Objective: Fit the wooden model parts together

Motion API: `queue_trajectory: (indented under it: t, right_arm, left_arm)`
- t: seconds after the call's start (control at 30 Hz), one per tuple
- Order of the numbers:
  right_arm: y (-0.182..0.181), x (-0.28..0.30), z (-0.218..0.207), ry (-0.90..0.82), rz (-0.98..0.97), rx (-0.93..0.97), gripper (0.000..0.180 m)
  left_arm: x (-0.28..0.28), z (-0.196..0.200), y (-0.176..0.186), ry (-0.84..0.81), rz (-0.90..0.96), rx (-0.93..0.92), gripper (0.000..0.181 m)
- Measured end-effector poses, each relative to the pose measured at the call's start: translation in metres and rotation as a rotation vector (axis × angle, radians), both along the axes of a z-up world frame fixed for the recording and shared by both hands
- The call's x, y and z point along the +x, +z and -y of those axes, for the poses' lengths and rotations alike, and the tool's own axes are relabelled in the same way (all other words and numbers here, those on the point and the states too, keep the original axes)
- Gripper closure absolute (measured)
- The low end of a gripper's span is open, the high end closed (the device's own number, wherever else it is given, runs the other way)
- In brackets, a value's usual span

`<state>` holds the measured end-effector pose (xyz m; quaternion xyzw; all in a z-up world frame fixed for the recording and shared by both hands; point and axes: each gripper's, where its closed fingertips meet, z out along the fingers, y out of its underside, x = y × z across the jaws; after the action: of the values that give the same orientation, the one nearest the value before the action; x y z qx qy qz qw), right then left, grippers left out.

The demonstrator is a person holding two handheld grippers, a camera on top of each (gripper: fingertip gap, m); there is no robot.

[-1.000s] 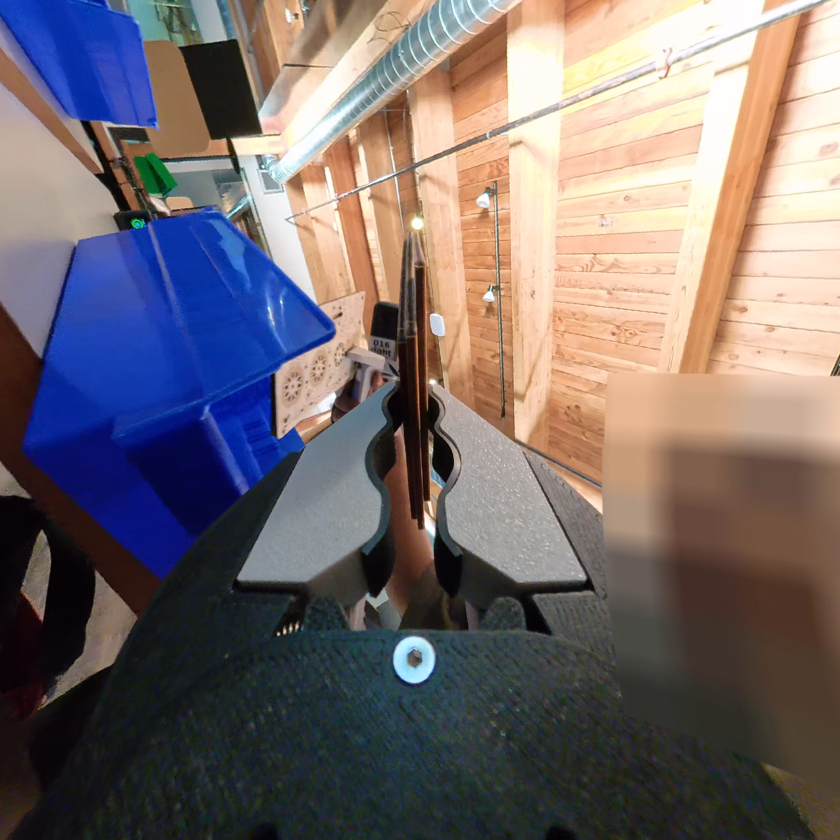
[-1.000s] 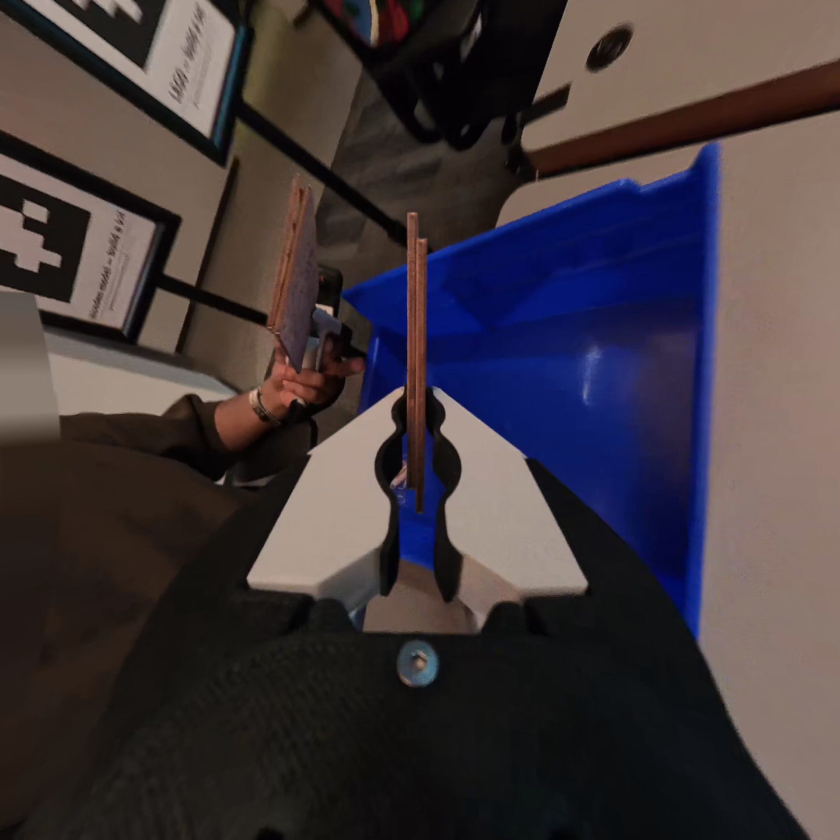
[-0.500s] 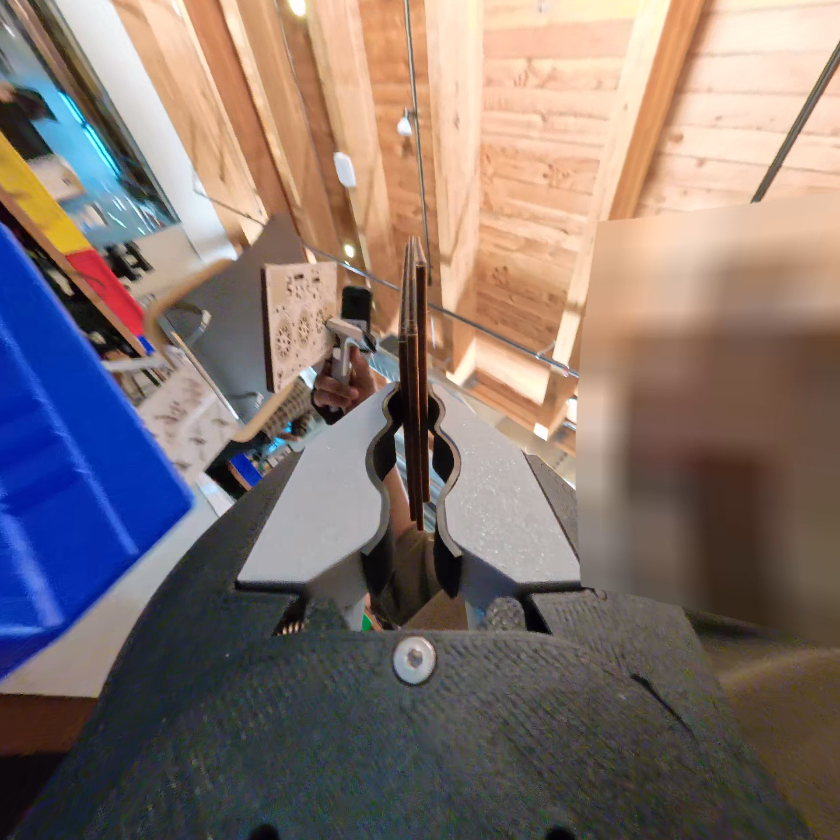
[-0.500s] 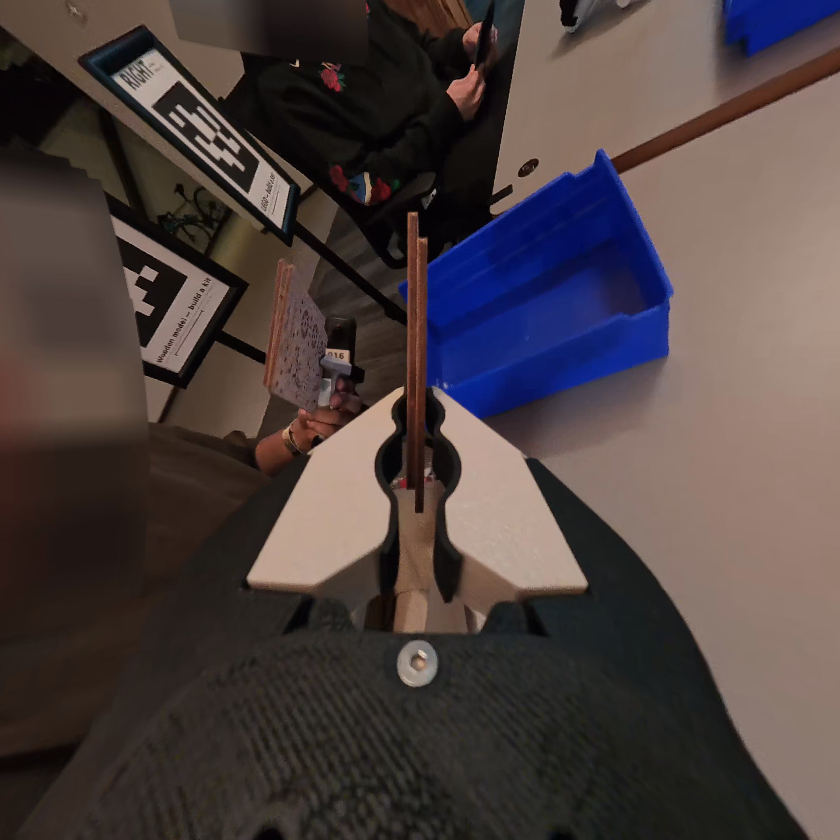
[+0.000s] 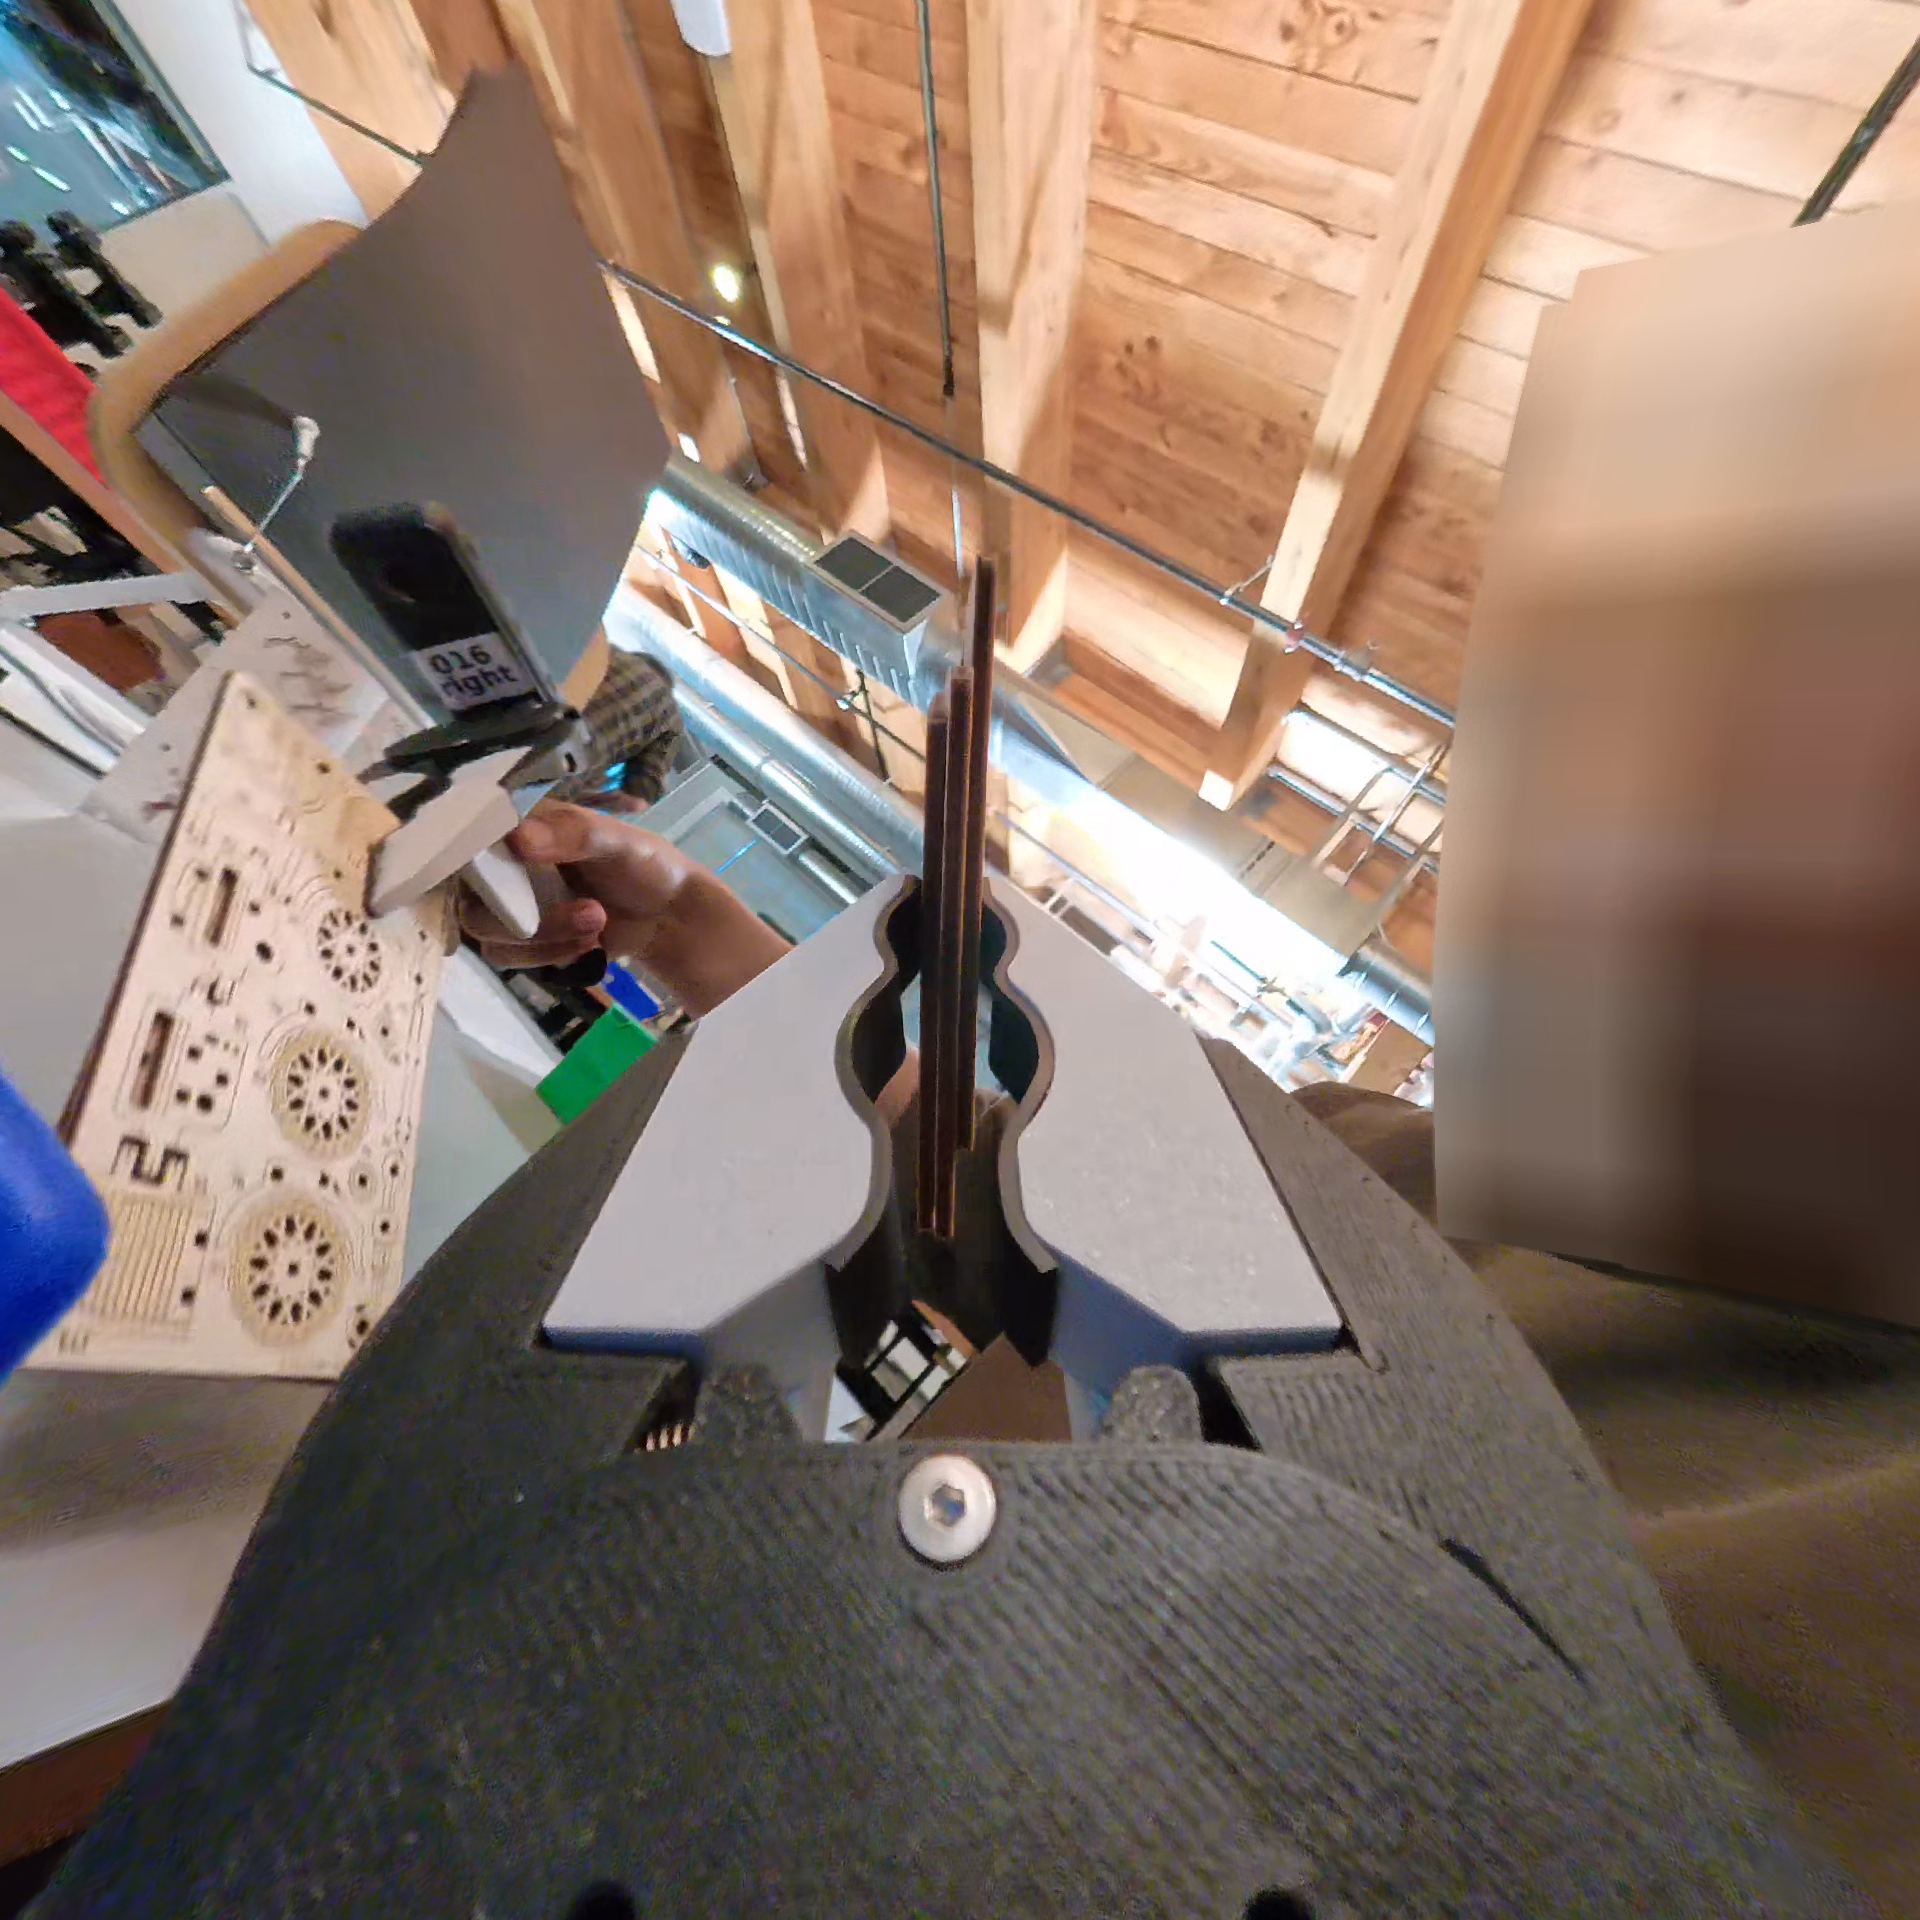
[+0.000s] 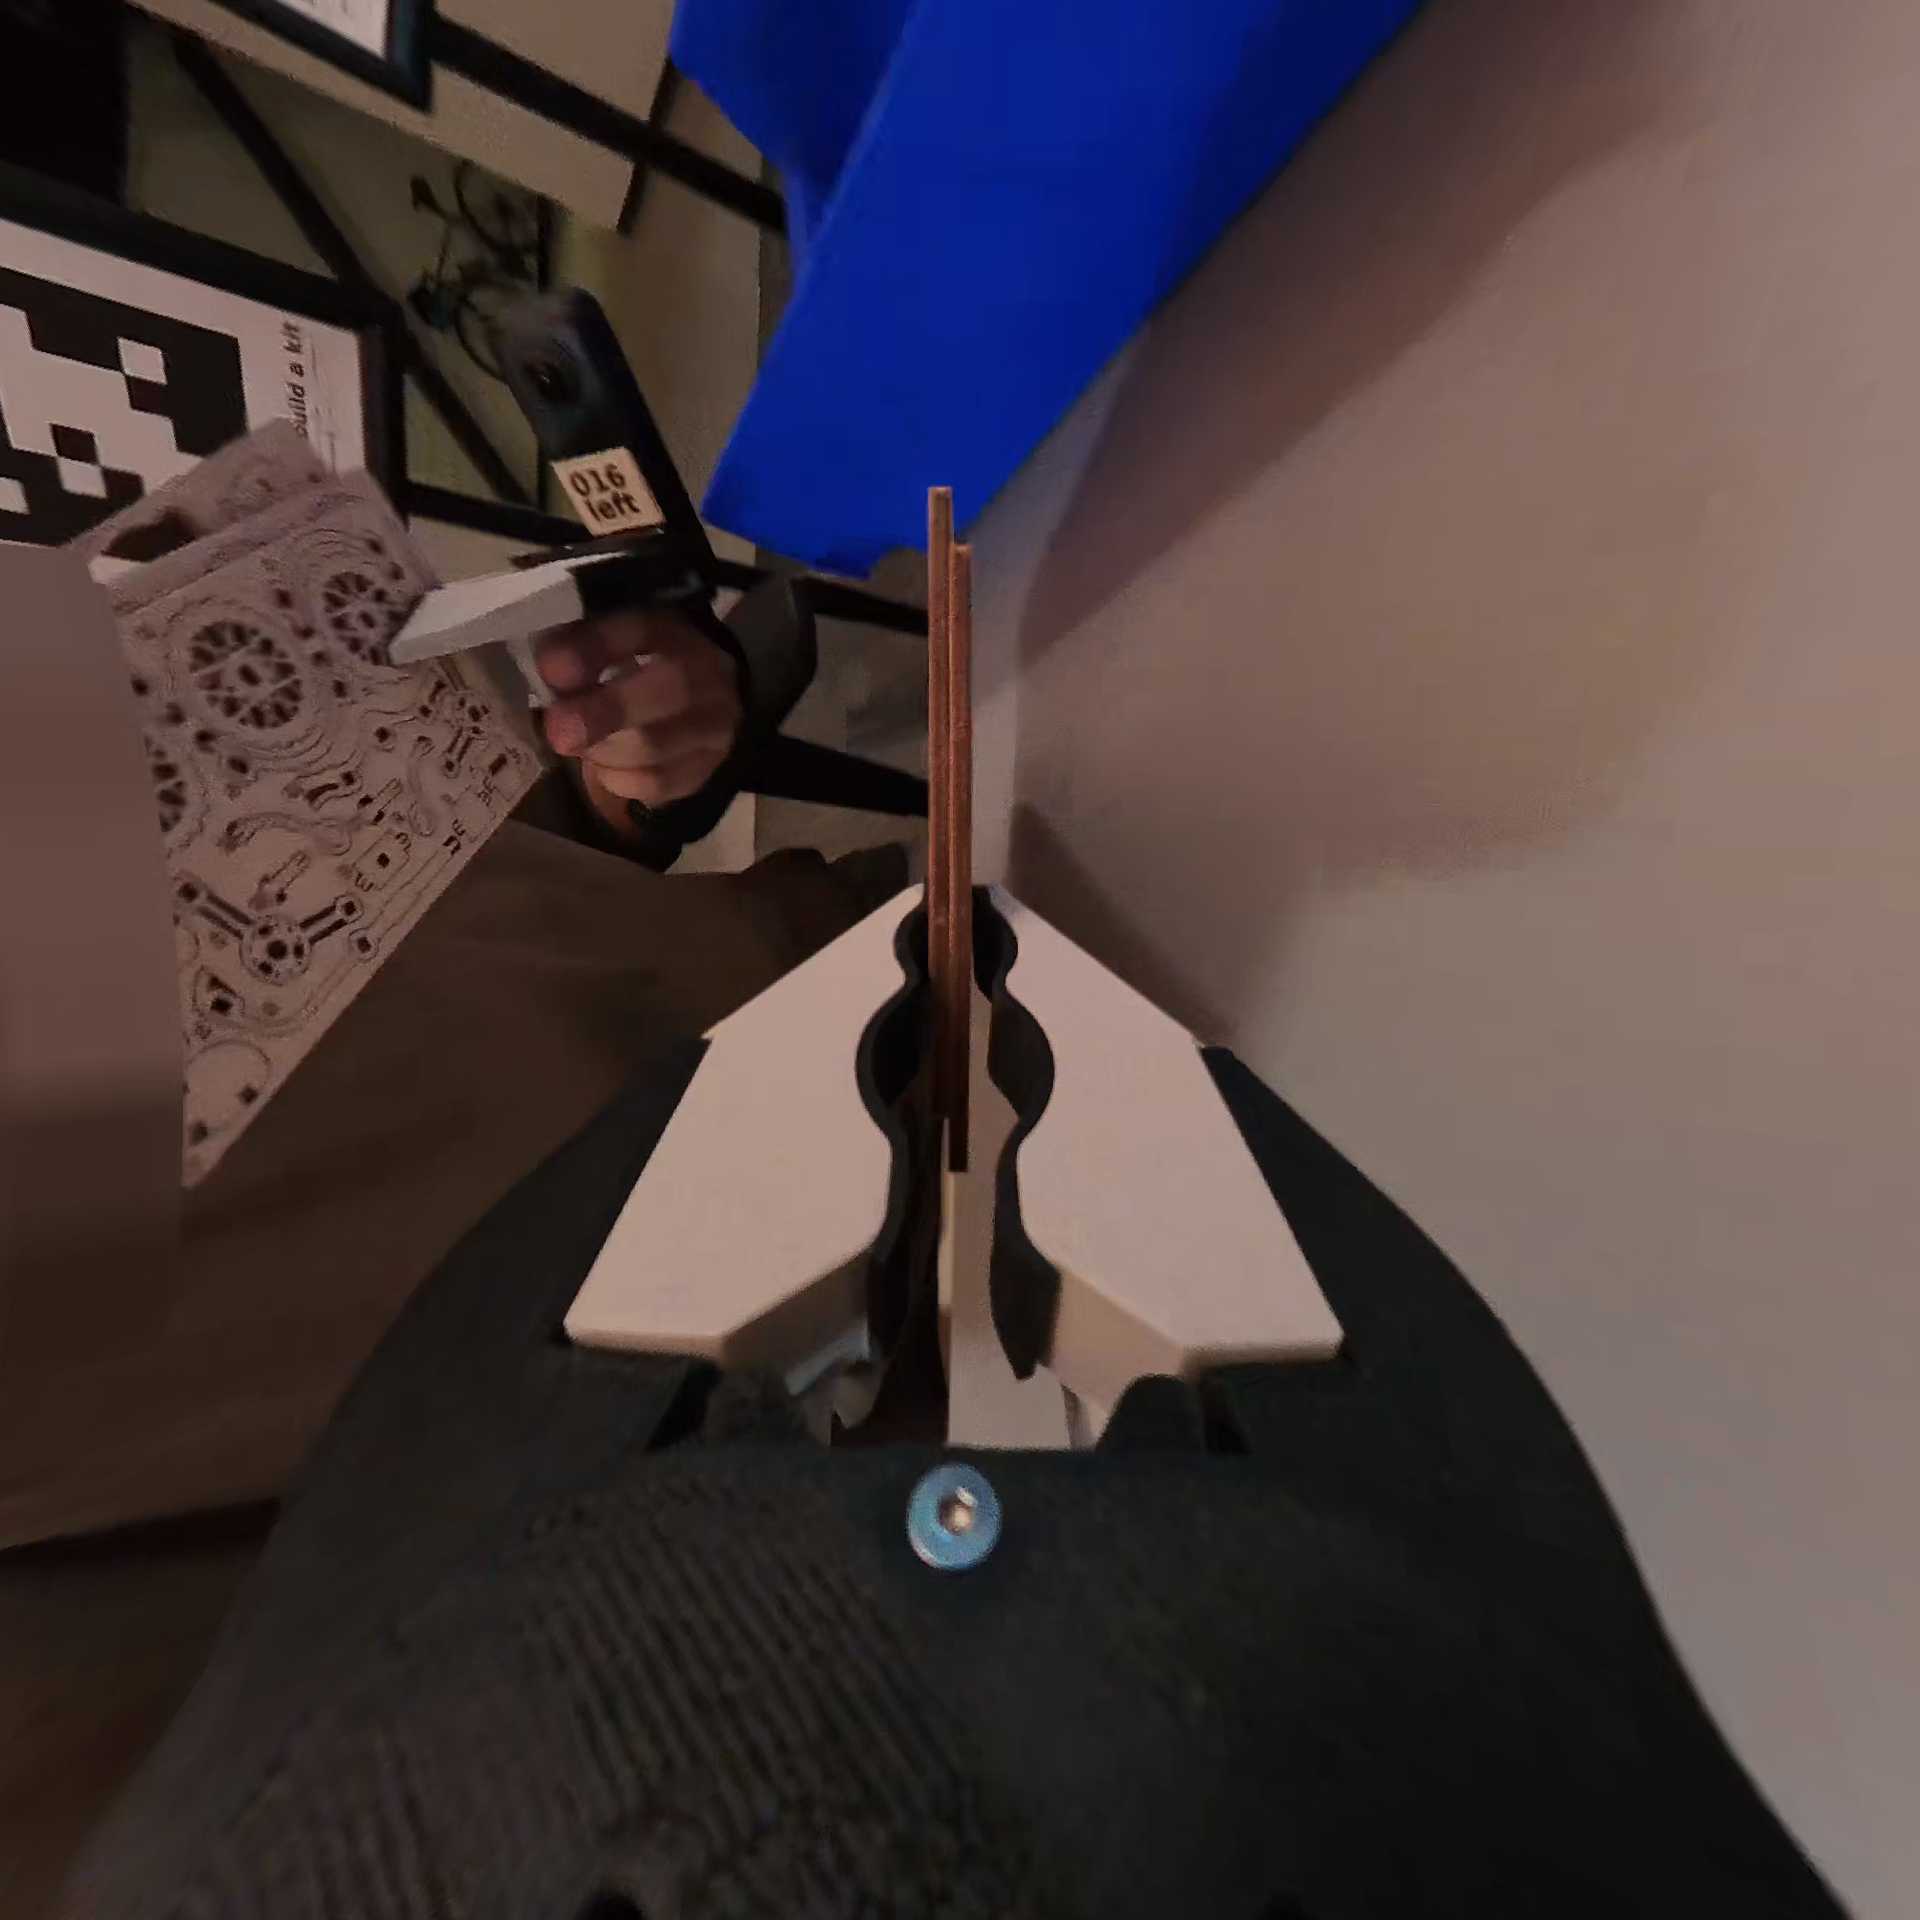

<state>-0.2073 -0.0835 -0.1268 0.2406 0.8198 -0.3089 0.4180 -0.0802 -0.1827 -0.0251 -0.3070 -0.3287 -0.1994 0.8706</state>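
My left gripper (image 5: 951,899) is shut on a stack of thin wooden model sheets (image 5: 956,769), seen edge-on and sticking out past the fingertips. The same stack shows face-on in the right wrist view (image 6: 312,831), laser-cut with gears and small parts, with the left gripper (image 6: 436,634) clamped on its edge. My right gripper (image 6: 951,899) is shut on a second stack of wooden sheets (image 6: 948,675), also edge-on. In the left wrist view the right gripper (image 5: 416,862) grips that pale cut sheet (image 5: 260,1091) at its upper corner. The two stacks are apart, held up in the air.
A blue bin (image 6: 987,260) stands on the pale table (image 6: 1507,779) ahead of the right gripper; a blue corner (image 5: 31,1226) shows at the left edge of the left wrist view. A green object (image 5: 597,1060) lies beyond. Framed marker boards (image 6: 125,374) stand at the left. Left tips to right tips: about 20 cm.
Both grippers have swung and come closer together: each other's sheet now looks larger and more face-on. The blue bin has slid almost out of the left wrist view. Both grips are unchanged.
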Motion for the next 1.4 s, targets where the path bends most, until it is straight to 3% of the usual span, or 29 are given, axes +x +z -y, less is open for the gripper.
queue_trajectory:
  t: [0.17,0.33,0.57,0.67,0.83,0.93,1.3,1.4]
  right_arm:
    - [-0.036,-0.007,0.011,0.074,0.065,0.025,0.175]
    - [-0.048,-0.028,0.014,0.081,0.087,0.025,0.173]
    - [-0.086,-0.052,0.008,0.039,0.011,0.167,0.156]
    - [-0.085,-0.062,0.012,-0.023,-0.007,0.155,0.148]
    - [-0.075,-0.076,0.002,-0.091,-0.126,0.207,0.115]
    - [-0.071,-0.078,-0.012,-0.086,-0.233,0.257,0.105]
    - [-0.066,-0.117,-0.052,-0.178,-0.706,0.468,0.095]
    - [-0.041,-0.117,-0.051,-0.253,-0.721,0.416,0.096]
  left_arm:
    - [0.001,-0.011,-0.008,-0.021,-0.008,-0.050,0.175]
    - [0.000,0.001,-0.010,-0.021,0.009,-0.013,0.175]
    - [-0.012,0.015,-0.025,0.008,0.150,0.054,0.175]
    - [-0.017,0.015,-0.033,0.016,0.201,0.073,0.175]
    - [-0.015,0.011,-0.032,0.020,0.189,0.041,0.175]
    - [-0.018,0.008,-0.034,0.018,0.202,0.041,0.175]
    - [-0.027,0.007,-0.032,0.103,0.229,0.047,0.176]
    - [-0.032,0.016,-0.030,0.168,0.227,0.024,0.175]
